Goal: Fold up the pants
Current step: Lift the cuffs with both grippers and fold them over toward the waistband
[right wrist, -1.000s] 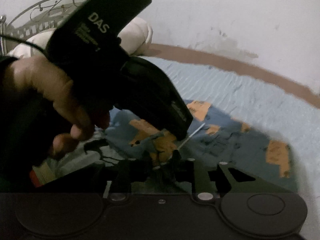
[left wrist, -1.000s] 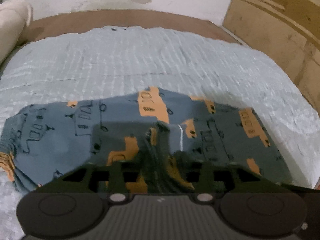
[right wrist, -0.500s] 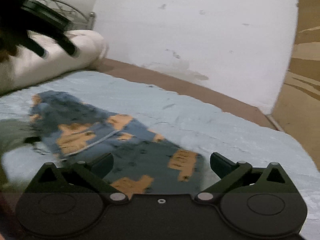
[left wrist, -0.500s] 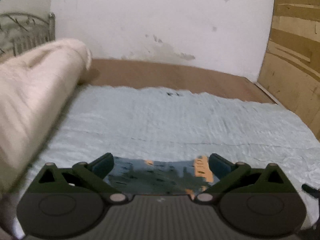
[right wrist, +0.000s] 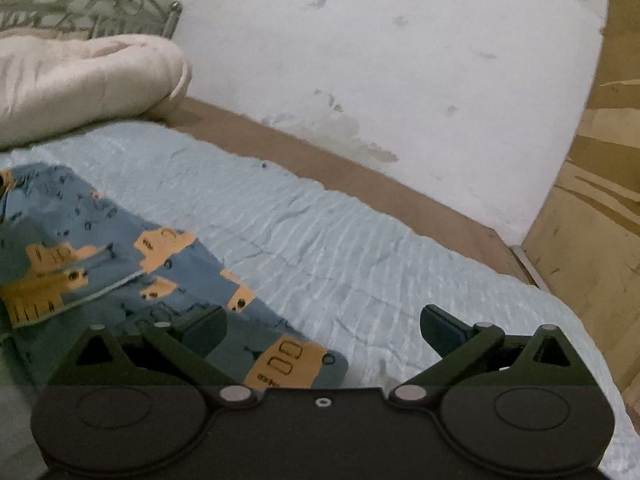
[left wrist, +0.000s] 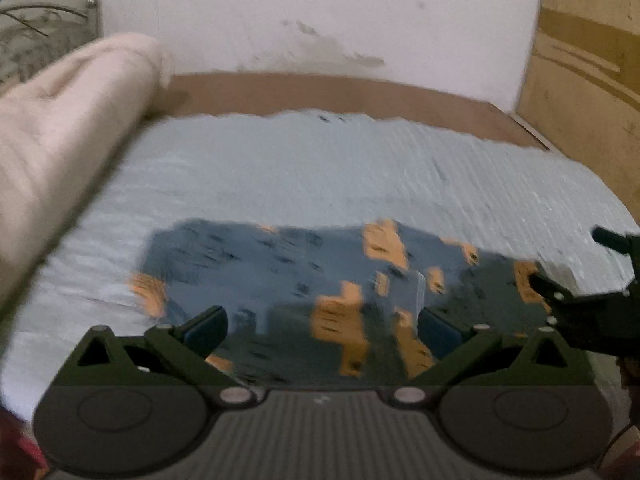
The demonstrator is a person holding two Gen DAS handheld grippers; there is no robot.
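Both wrist views angled down, close over bed [left wrist: 320, 168], sharing pants [left wrist: 280, 264]

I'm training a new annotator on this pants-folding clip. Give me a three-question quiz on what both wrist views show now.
1. True or false: the left gripper is clamped on the pants.
2. What lies under the pants? A) bare wooden floor B) light blue bedspread C) metal tray
3. Fill in: the rolled cream blanket rests at the bed's ____ end, near the metal headboard.

Key:
1. False. Both the left gripper and the right gripper have just opened; nothing sits between their jaws.
2. B
3. Head
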